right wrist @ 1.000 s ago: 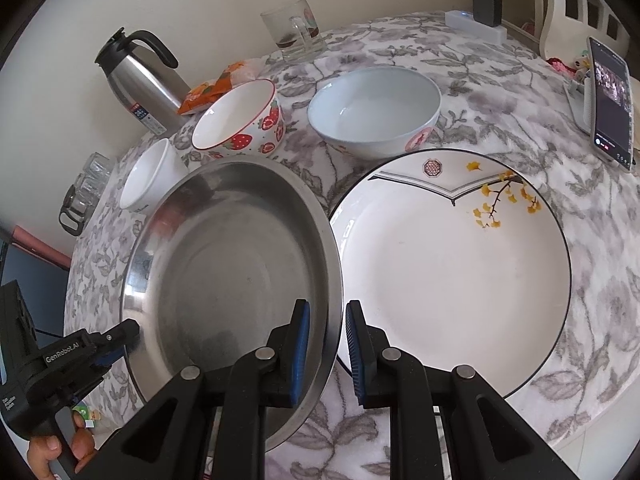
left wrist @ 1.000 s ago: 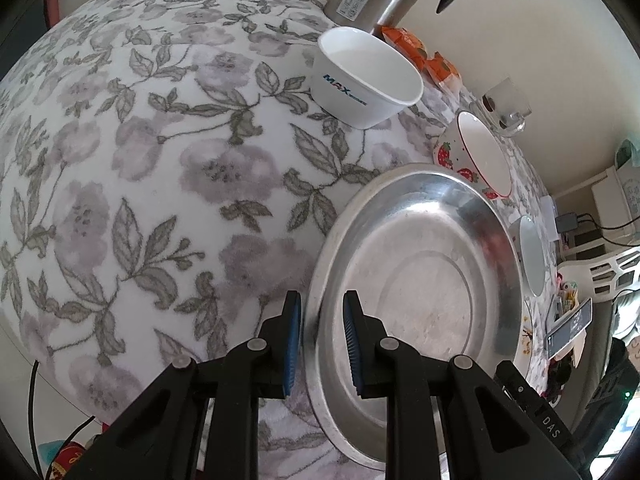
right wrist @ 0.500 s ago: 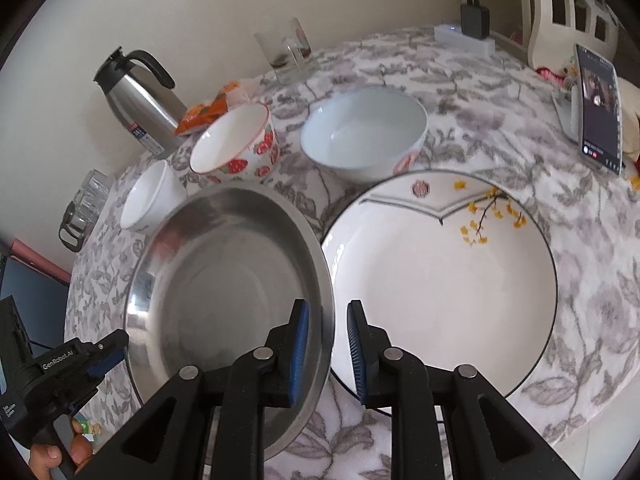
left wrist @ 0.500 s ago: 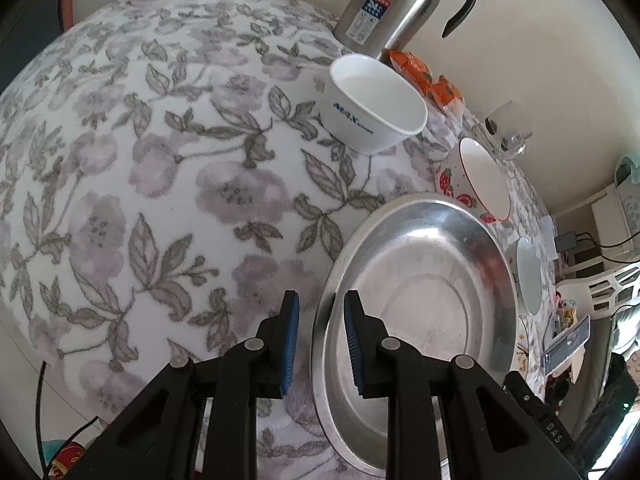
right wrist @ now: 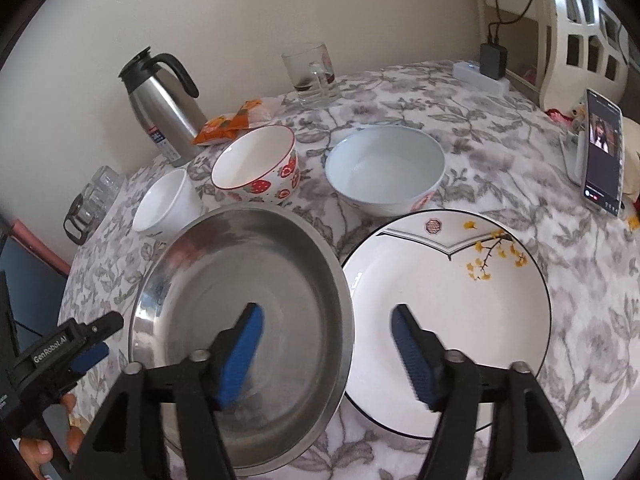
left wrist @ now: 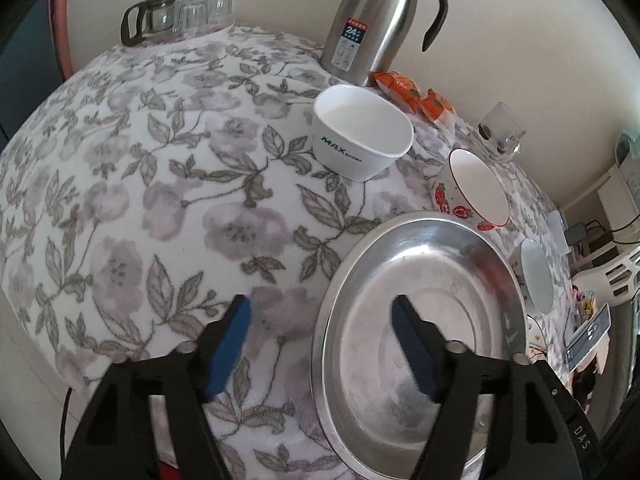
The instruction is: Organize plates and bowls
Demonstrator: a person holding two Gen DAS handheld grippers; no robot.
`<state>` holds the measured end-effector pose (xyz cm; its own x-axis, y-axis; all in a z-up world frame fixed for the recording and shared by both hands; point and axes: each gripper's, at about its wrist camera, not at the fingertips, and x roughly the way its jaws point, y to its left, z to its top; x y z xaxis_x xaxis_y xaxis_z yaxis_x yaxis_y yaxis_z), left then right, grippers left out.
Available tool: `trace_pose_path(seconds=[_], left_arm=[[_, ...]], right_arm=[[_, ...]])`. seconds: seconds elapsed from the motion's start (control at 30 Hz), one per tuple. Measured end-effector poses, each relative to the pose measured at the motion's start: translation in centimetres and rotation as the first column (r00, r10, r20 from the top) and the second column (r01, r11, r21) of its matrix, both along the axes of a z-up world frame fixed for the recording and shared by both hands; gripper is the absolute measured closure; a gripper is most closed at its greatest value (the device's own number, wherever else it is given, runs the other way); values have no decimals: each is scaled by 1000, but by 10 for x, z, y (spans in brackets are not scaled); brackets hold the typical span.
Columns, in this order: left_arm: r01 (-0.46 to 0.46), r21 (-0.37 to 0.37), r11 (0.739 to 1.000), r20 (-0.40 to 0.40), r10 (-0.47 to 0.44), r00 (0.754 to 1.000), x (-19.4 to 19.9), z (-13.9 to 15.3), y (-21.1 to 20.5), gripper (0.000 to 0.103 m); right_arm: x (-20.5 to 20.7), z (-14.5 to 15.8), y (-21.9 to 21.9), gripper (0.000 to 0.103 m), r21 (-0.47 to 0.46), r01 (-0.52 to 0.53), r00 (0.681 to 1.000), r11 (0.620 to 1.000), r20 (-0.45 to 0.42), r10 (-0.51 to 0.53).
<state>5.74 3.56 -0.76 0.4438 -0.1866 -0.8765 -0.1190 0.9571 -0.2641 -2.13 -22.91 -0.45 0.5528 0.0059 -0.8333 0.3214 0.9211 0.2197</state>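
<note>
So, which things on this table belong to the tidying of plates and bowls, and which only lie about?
For the job: steel plate, white plate, strawberry bowl, pale blue bowl, small white bowl.

Lying about: thermos, orange snack packets, glass mug, phone, upturned glasses.

The white bowl (left wrist: 362, 132) carries "MAX" in blue. The flask (left wrist: 372, 20) has a label reading "24". The left tongs (right wrist: 86, 344) read "GenRobot.AI"; the right tongs' body shows "DAS".
</note>
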Motion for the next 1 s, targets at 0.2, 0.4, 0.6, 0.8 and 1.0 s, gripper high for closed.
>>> trace_pose_path(seconds=[0.2,0.4,0.6,0.8,1.0], left_arm=[[33,60,998,18,-34,999,1,1,-7,17],[51,103,993,56,-57,997,-1,5,-13,13],[53,116,992,84,-63,994,-3,8,-15,3],[49,125,991,158,-69,985,-7,16,-19,3],[69,99,993,213,-89,973,-13,25,-27,3]], right_arm=[[2,-3,4,17,-14,-22,1000,1000,-8,22],[3,-4,6,0,-19,-38,999,999,-11,38],[1,-2,1,0,-24,-21,1000,1000,-3,21],[-3,2,-6,0,-42,11,1000,999,23,-10],[-8,8,-17,0,-43,48,997,998,57,-46]])
